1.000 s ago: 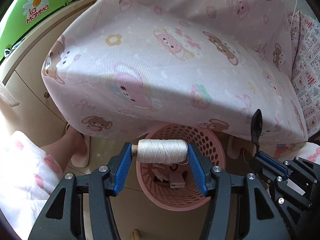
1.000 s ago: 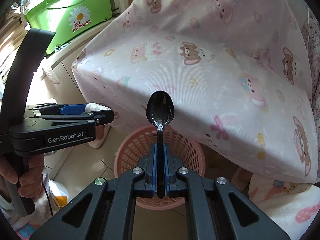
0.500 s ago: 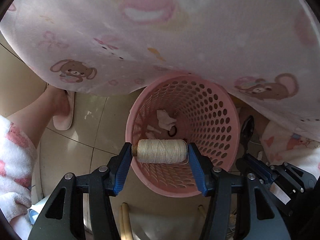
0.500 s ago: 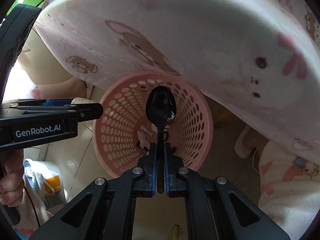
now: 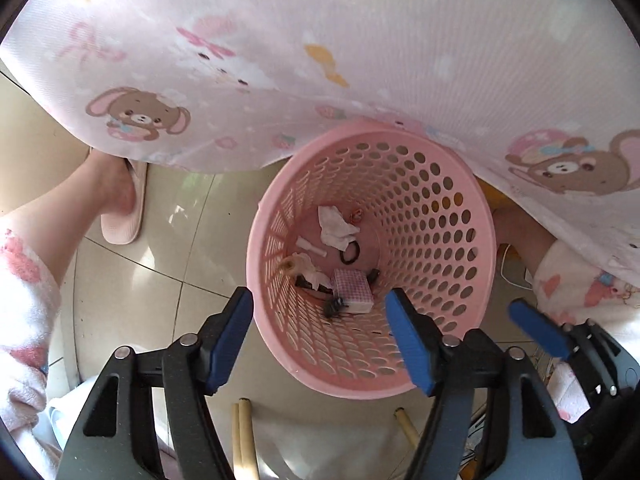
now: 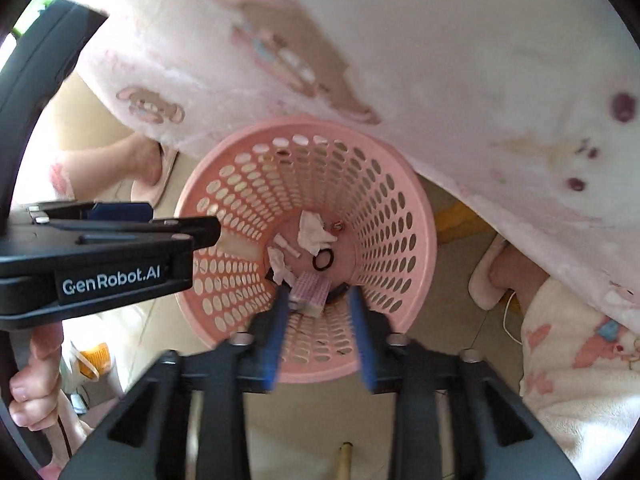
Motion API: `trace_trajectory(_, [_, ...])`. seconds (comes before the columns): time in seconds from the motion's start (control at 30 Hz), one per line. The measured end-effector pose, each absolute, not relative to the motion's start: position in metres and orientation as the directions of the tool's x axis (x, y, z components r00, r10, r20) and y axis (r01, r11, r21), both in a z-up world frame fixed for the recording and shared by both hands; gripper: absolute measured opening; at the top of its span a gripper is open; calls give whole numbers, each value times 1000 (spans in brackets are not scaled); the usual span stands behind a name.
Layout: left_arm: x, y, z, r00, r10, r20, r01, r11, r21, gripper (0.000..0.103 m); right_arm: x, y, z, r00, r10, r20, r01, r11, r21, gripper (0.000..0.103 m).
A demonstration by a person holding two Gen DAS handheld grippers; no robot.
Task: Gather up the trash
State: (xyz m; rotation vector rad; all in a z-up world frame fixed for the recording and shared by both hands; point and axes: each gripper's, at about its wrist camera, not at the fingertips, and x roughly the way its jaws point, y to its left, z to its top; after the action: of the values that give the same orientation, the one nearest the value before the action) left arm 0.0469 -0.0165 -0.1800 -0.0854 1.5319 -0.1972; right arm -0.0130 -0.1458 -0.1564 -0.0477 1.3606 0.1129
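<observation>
A pink perforated basket stands on the tiled floor, and both grippers point down into it. My left gripper hangs over its near rim, its jaws opening with nothing between them. In the right wrist view my right gripper is blurred, its jaws also opening and empty. At the bottom lie a crumpled tissue, a black ring, a pink checked box and small dark bits. A pale blurred shape shows against the inner wall; what it is I cannot tell.
A pink cloth with bear prints overhangs the basket's far side. A person's feet in pink slippers stand left and right of the basket. Wooden rods lie below the grippers. The left gripper's body fills the left of the right wrist view.
Both grippers sank and tipped down over the basket. The left let go of the thread spool and the right let go of the black spoon; both jaws have parted.
</observation>
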Motion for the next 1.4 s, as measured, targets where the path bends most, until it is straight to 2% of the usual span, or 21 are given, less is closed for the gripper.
trace_trajectory(0.23, [40, -19, -137, 176, -135, -975, 150, 983, -109, 65, -15, -155, -128, 272, 76, -959, -67, 996, 60, 47])
trace_trajectory(0.37, [27, -22, -94, 347, -97, -933, 187, 982, -32, 65, -27, -167, -92, 392, 87, -916, -39, 996, 78, 47])
trace_trajectory(0.43, [23, -19, -77, 407, -104, -908, 186, 982, -29, 65, -34, -172, -76, 453, 88, -887, -23, 996, 86, 51])
trace_trajectory(0.53, [15, -15, -55, 482, -103, -870, 172, 985, -21, 66, -40, -178, -55, 520, 80, -851, 2, 996, 94, 52])
trace_trajectory(0.6, [9, -17, -44, 522, -96, -848, 193, 981, 7, 70, -44, -182, -41, 566, 75, -821, 8, 995, 97, 52])
trace_trajectory(0.7, [1, -19, -31, 589, -74, -805, 214, 975, 66, 77, -52, -188, -22, 640, 53, -766, 22, 996, 88, 65])
trace_trajectory(0.77, [-1, -17, -27, 598, -94, -796, 215, 975, 47, 84, -57, -192, -14, 678, 28, -735, 39, 997, 74, 66])
trace_trajectory(0.93, [1, -17, -23, 607, -120, -785, 224, 974, 24, 87, -61, -208, -10, 693, -19, -721, 96, 993, 67, 77])
trace_trajectory(1.03, [-7, -18, -18, 630, -157, -761, 223, 975, -17, 101, -60, -216, -8, 699, -48, -714, 139, 988, 69, 85])
trace_trajectory(1.4, [-6, -27, -10, 653, -164, -739, 229, 973, -14, 102, -64, -217, -4, 734, -92, -673, 163, 986, 43, 86])
